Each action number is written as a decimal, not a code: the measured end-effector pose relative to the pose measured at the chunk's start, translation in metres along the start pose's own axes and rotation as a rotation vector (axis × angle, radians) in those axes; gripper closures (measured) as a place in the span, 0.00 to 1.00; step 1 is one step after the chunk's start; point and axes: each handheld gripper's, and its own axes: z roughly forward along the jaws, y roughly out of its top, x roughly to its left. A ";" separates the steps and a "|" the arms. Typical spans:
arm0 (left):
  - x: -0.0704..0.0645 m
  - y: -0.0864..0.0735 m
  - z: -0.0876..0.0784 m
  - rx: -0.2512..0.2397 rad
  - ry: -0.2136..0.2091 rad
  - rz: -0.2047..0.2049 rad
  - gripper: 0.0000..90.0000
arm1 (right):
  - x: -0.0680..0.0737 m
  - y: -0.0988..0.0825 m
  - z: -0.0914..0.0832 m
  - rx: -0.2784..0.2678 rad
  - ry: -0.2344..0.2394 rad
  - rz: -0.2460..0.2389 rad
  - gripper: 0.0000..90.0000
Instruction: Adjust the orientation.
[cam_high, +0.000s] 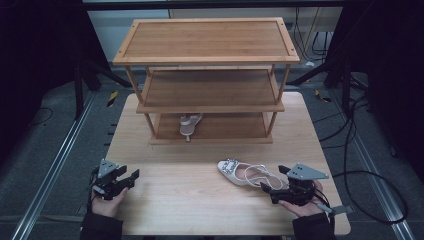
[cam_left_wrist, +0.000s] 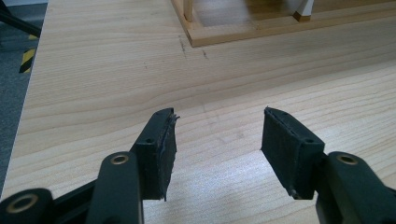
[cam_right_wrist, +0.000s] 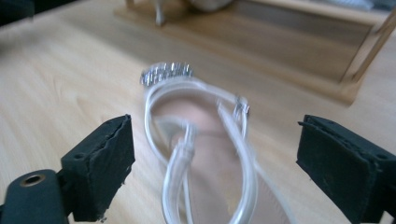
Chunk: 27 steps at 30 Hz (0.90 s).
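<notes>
High view: white shoe (cam_high: 243, 173) lies flat near the tabletop's (cam_high: 200, 200) front right edge, heel end between the wide-open jaws of the right gripper (cam_high: 274, 180). Left gripper (cam_high: 131, 177) by the front left corner, open, empty. Second shoe (cam_high: 190, 125) on bottom shelf of wooden rack (cam_high: 205, 60) toward the back edge.

Left gripper view: left gripper (cam_left_wrist: 217, 133) spread, nothing between.

Right gripper view: right gripper (cam_right_wrist: 212, 140) spread wide; shoe (cam_right_wrist: 205, 154) between the pads, untouched.

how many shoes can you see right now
2. One white shoe lies on the table just ahead of the right gripper; the other shoe sits on the rack's bottom shelf. None looks hidden.
</notes>
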 end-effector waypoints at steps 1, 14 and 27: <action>0.000 0.000 0.000 -0.001 0.000 0.000 0.49 | -0.001 -0.003 0.002 0.020 0.002 -0.003 0.13; 0.000 0.000 0.000 -0.001 -0.001 0.001 0.49 | -0.003 -0.017 0.017 0.155 -0.012 -0.055 0.40; -0.001 0.000 0.000 -0.003 -0.002 -0.001 0.49 | 0.008 -0.022 0.021 0.185 0.012 -0.048 0.35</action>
